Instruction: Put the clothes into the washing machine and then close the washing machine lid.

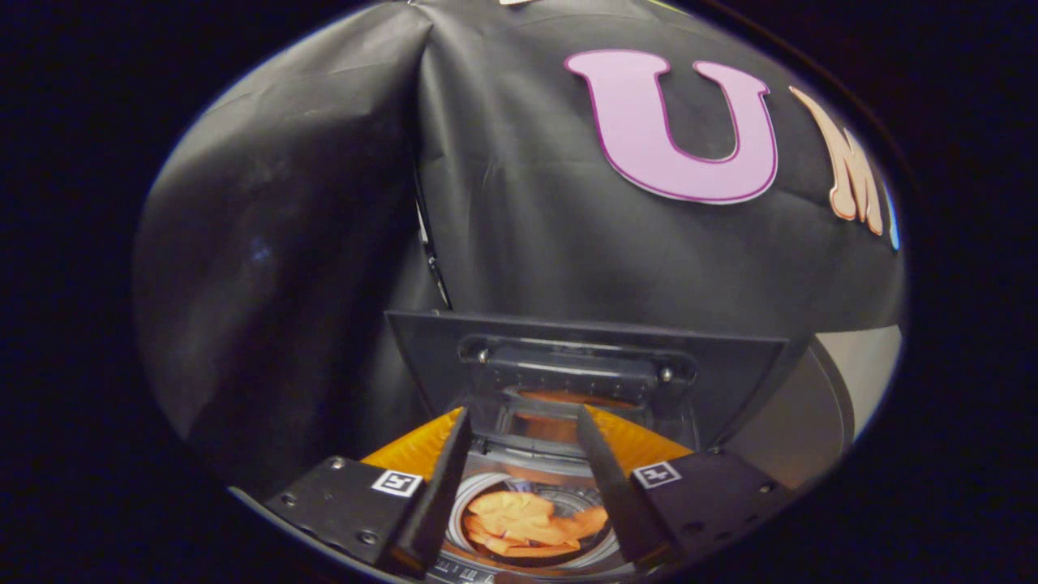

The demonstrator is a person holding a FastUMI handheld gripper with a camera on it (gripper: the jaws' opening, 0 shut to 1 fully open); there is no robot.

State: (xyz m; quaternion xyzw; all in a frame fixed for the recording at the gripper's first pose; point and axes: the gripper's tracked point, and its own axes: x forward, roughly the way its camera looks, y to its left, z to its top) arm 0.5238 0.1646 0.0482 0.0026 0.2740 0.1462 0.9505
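A small orange washing machine (641, 444) stands just below and ahead of my fingers. Its dark lid (584, 357) stands raised upright behind the round opening. Crumpled orange clothes (523, 523) lie inside the drum, seen down between my two fingers. My gripper (523, 418) hovers above the opening, open, with nothing between its fingers. Its fingertips reach toward the lower edge of the raised lid.
Black cloth wall (527, 203) rises close behind the machine and folds round to the left. A pale surface (859, 365) shows to the right of the lid.
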